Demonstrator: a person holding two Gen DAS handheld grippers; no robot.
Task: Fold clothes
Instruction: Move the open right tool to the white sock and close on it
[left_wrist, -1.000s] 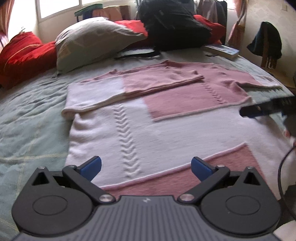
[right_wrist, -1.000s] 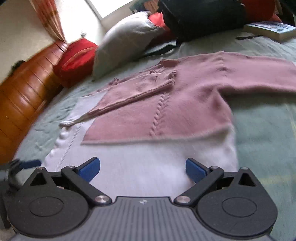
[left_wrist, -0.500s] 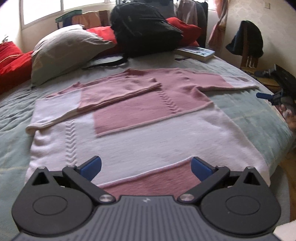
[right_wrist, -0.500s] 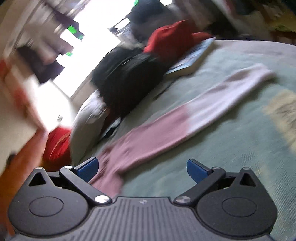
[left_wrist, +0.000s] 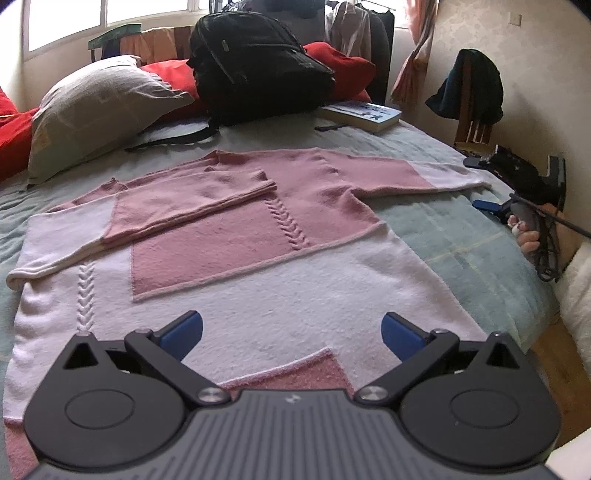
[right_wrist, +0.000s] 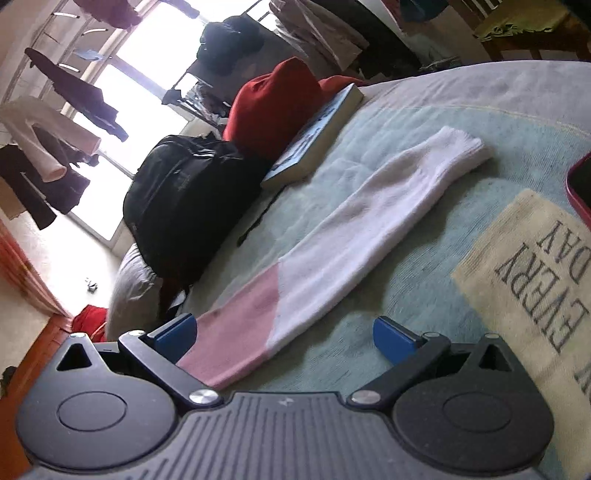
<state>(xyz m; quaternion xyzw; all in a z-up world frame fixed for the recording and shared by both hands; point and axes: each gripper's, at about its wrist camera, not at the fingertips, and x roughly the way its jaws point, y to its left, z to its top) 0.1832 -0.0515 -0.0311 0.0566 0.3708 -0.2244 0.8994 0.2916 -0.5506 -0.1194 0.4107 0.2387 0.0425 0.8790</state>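
A pink and white knitted sweater lies flat on the bed with the pale green cover. One sleeve is folded across its chest. The other sleeve stretches straight out toward the bed's edge. The left hand-held gripper hangs over the sweater's bottom hem, wide open, holding nothing. The right hand-held gripper is wide open too and empty, just above the stretched-out sleeve. A black backpack, a grey pillow and a book sit near the head of the bed.
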